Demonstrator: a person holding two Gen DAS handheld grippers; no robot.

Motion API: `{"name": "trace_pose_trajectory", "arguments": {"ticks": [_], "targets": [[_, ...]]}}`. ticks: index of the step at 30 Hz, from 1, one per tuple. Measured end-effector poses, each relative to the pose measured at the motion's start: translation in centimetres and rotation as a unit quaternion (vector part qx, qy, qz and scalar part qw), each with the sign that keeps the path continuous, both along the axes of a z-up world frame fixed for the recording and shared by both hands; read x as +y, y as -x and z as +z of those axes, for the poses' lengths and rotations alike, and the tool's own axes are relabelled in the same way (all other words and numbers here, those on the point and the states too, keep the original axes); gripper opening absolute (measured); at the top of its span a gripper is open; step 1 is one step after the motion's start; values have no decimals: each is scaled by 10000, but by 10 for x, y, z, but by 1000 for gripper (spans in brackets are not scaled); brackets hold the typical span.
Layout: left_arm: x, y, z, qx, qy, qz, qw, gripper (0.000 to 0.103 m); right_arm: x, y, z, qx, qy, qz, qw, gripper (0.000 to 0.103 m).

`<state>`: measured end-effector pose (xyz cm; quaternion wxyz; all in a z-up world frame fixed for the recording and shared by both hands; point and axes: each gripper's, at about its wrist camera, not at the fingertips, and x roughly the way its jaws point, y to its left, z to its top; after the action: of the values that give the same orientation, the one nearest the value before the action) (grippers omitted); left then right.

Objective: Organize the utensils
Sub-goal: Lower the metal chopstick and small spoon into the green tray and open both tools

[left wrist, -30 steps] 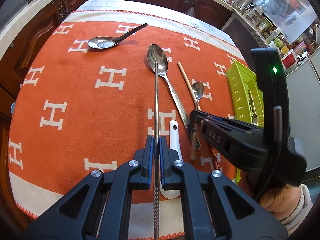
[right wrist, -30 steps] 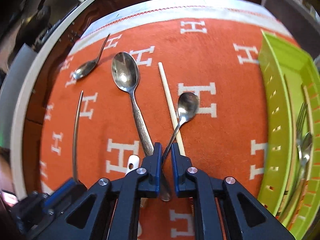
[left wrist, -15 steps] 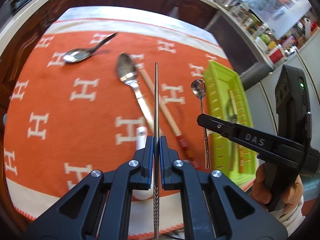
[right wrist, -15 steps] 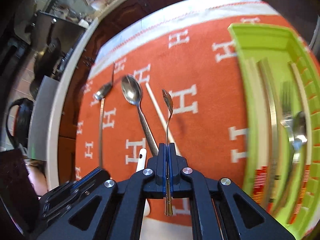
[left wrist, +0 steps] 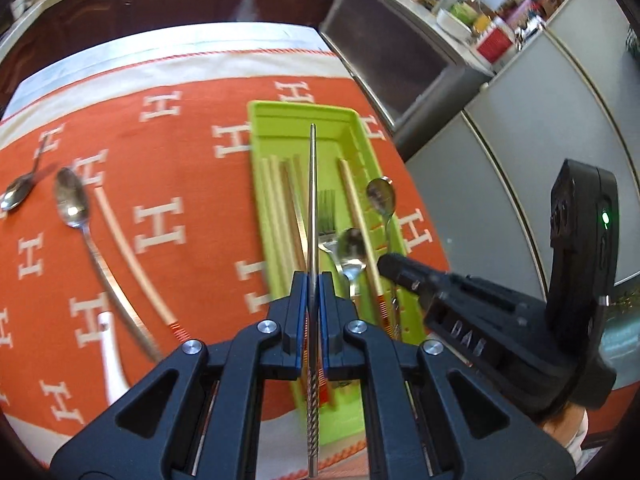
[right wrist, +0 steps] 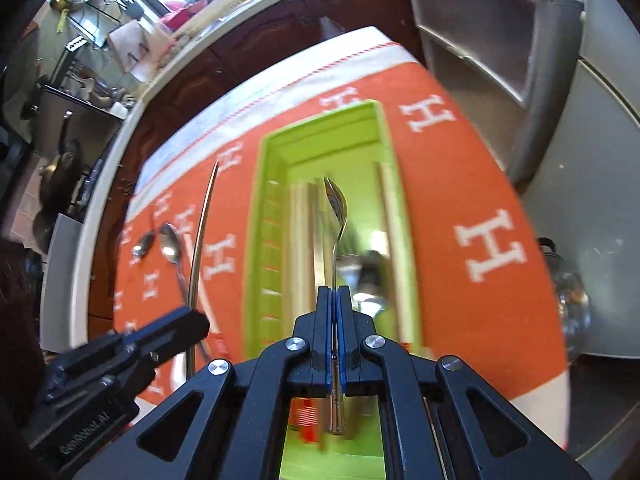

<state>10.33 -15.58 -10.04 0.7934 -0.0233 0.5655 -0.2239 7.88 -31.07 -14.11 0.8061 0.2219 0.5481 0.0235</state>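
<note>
kitchen table under an orange h-pattern cloth [left wrist: 168,184]. left gripper [left wrist: 313,280] is clamped on a metal chopstick [left wrist: 312,200]; right gripper [right wrist: 335,294] is clamped on a small spoon [right wrist: 337,204]. both are carried lengthwise above the green tray [left wrist: 260,184], probably for dropping in along its slots.

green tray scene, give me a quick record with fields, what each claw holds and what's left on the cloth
left claw: shut on metal chopstick, above the green tray
right claw: shut on small spoon, above the tray
in tray: wooden chopsticks, fork, spoon
on orange cloth: large spoon, wooden chopstick, white handle, dark small spoon
</note>
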Motion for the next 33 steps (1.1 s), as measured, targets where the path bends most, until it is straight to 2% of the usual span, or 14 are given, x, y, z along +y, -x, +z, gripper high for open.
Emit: {"name": "trace_pose_trajectory", "arguments": {"ticks": [4,10,14,24,33], "targets": [[-24,-6,-18,99,-189,-37,9998,3,-15,4,-13,127,-20,-3,9999,2],[-34,-5,-29,61,-440,-126,9989,4,-23,7,-23,151,-20,-31,9999,3],[-26,-2,-27,-10,-531,-102,9985,4,-18,9,-22,122,-48,-15,9999,7],[3,9,-15,-176,-686,98,9974,4,-7,13,-11,5,-54,32,10000,7],[39,15,-2,-296,-621,424,9967,4,22,9,1,-96,-37,403,9991,7]]}}
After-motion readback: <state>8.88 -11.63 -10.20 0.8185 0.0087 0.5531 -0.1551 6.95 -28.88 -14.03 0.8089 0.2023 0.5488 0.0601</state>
